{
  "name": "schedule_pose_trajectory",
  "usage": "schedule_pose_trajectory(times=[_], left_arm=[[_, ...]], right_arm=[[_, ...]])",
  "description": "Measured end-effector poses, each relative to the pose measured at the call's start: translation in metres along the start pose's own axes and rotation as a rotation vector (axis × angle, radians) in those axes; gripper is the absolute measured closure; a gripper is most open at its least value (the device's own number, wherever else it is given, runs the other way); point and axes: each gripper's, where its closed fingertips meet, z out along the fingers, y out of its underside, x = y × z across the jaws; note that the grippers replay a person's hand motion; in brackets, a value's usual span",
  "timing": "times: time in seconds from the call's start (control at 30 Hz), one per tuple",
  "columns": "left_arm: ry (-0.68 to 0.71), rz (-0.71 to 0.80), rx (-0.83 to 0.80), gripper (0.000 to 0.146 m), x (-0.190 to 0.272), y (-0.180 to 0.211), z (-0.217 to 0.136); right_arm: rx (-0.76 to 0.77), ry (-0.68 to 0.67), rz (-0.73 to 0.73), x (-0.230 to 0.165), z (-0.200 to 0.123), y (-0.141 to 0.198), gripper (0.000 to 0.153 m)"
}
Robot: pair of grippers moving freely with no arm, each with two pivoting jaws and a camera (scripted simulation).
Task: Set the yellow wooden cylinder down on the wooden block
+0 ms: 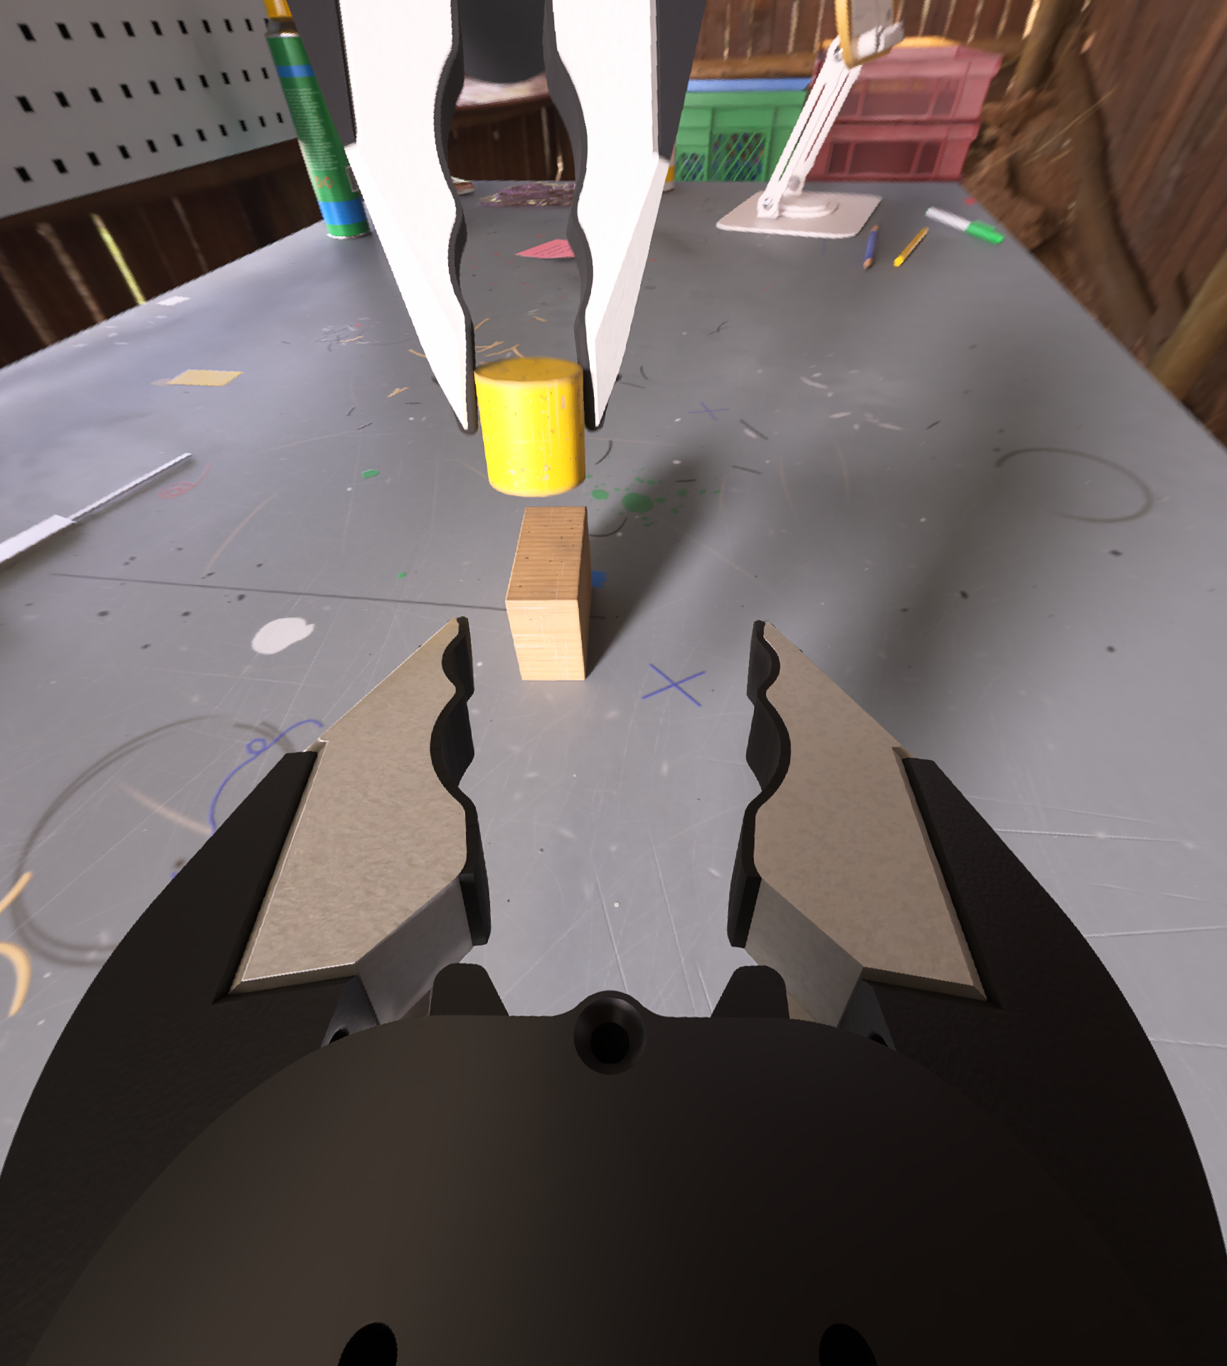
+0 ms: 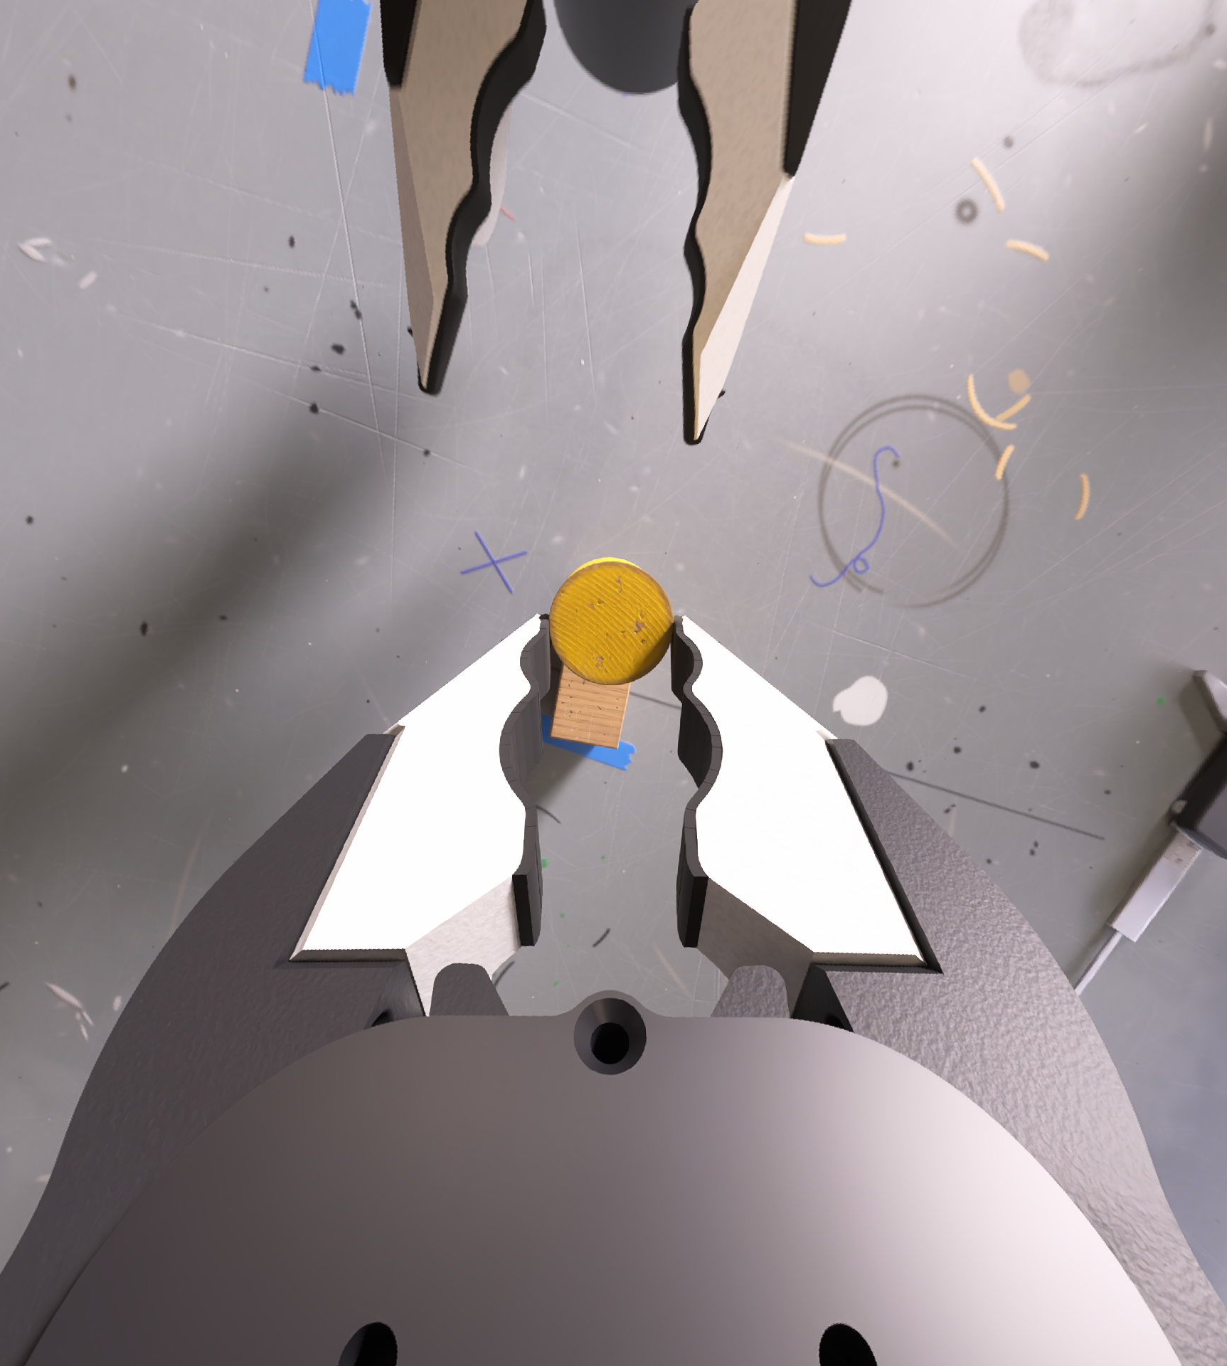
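Above the scratched grey bench, the right gripper pinched the upright yellow wooden cylinder in its jaws just over the wooden block, not yet set down, while the left gripper waited nearby, jaws spread and empty.

- My left camera sits low behind my left tongs, looking level along the counter toward the far wall, with the block close ahead.
- My right camera looks straight down past my right tongs from above.
- Both views share block, cylinder and each other's tongs.
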Motion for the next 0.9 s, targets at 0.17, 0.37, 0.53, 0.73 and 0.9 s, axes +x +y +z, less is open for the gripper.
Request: schedule_pose_trajectory(times=[0.17,0.37,0.53,0.73,0.9], left_arm=[[0.031,-0.041,0.051,0.068,-0.003,-0.004,-0.002],[0.013,-0.053,0.065,0.070,-0.005,-0.004,-0.003],[0.011,-0.038,0.022,0.070,-0.003,0.001,0.001],[0.000,-0.031,0.015,0.072,-0.003,0.002,0.001],[-0.002,-0.035,0.011,0.073,-0.004,0.003,0.002]], right_arm=[[-0.006,-0.029,0.030,0.005,0.008,0.012,0.120],[-0.018,-0.019,0.119,0.008,0.014,0.016,0.120],[-0.035,-0.022,0.103,0.006,0.020,0.019,0.120],[-0.032,-0.019,0.128,0.006,0.026,0.022,0.120],[-0.054,-0.006,0.151,0.007,0.026,0.023,0.120]])
